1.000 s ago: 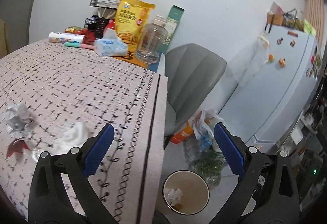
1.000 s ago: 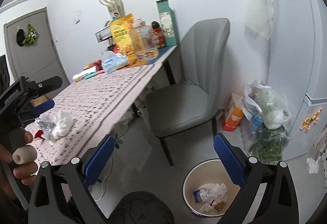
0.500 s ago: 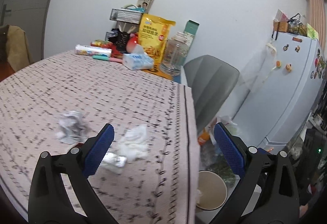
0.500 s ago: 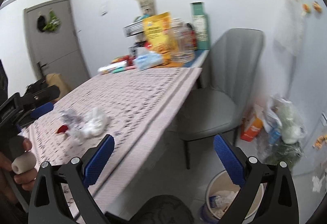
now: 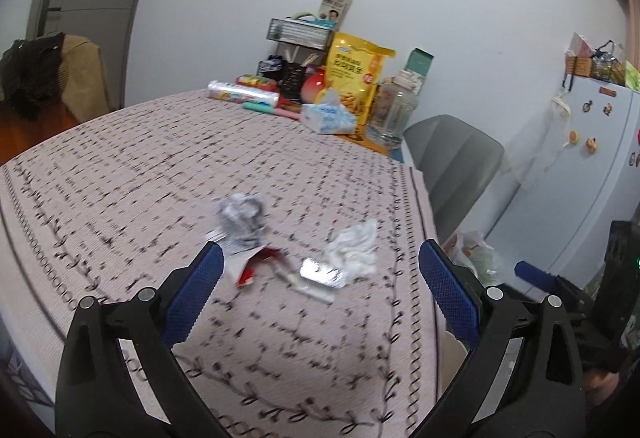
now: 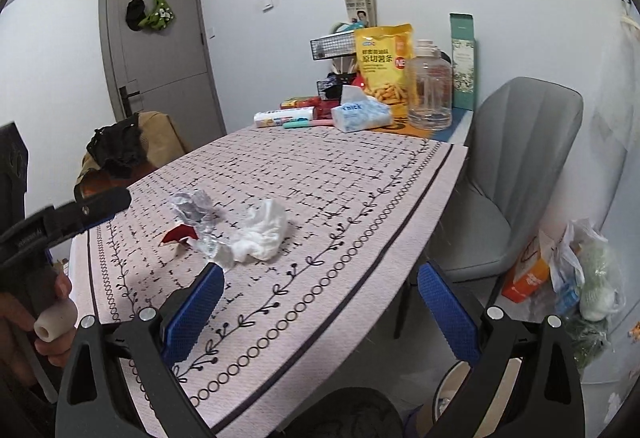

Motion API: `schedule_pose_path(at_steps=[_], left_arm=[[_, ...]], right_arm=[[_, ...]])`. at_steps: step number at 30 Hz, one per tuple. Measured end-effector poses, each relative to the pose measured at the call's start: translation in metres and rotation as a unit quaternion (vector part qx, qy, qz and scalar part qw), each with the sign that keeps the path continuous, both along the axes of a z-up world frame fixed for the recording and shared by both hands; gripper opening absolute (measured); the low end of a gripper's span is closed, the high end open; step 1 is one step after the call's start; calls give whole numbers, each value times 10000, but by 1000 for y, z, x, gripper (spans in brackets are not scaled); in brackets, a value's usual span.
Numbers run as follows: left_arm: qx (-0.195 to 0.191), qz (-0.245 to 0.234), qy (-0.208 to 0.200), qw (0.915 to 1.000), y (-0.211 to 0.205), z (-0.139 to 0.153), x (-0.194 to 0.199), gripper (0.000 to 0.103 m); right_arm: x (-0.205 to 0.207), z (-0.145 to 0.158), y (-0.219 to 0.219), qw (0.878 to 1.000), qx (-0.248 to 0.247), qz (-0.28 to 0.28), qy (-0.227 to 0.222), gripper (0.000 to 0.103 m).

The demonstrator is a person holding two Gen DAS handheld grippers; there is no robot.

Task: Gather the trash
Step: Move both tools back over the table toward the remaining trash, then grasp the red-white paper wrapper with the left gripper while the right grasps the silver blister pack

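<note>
Both tongs, left tongs (image 5: 320, 278) and right tongs (image 6: 318, 298), wide open and empty, have swung from the bin to the crumpled tissue (image 5: 354, 244) on the counter (image 5: 120, 174); picking comes next.

A patterned cloth covers the desk (image 6: 328, 174), where a crumpled white tissue (image 6: 262, 228) lies just beside a ball of foil (image 6: 192, 208) and a red wrapper scrap (image 6: 178, 235). The right gripper (image 6: 318, 296) hangs above the desk's near edge, jaws wide apart and empty. At far left, a hand (image 6: 28, 322) grips the handle of the left gripper (image 6: 86, 210). A snack bag (image 6: 384, 64), clear jar (image 6: 430, 96) and tissue pack (image 6: 360, 114) stand at the far end, beside a grey chair (image 6: 520, 166).
</note>
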State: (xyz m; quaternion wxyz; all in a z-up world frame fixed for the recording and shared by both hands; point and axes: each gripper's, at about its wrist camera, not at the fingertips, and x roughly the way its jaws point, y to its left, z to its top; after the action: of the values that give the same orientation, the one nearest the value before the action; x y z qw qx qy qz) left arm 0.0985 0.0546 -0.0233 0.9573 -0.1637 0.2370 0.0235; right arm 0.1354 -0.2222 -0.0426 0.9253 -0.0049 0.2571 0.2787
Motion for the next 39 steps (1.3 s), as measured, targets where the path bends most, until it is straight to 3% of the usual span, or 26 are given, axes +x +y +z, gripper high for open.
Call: schedule_pose_path(at_steps=[11,14,19,26,29,33,39], left_arm=[[-229,-113,438,9987,20,-25,-3,97],[-209,-227,662,9973,21,-30,8,92],[-254,-196,1013,9943,29,-43,31,78],[-75,-60,1292,9916,34,-50,60,67],[-113,-37,1463,9892,37,-57,70,52],[-104,-45,1548,9879,37,-60,75,23],[-55,21,1444,9895,40,-53,65,20]], right_arm=[[-2,-5,19,9997,-5,243,74,95],[-2,-8,23,9995,-59,310,74,95],[3,-13,24,9993,-72,328,131,95],[14,-16,22,9990,-47,397,194,95],[18,-16,25,9986,-52,477,235,95],[20,-14,34,9975,-76,659,241,94],[23,-12,61,9928,-255,1132,296,67]])
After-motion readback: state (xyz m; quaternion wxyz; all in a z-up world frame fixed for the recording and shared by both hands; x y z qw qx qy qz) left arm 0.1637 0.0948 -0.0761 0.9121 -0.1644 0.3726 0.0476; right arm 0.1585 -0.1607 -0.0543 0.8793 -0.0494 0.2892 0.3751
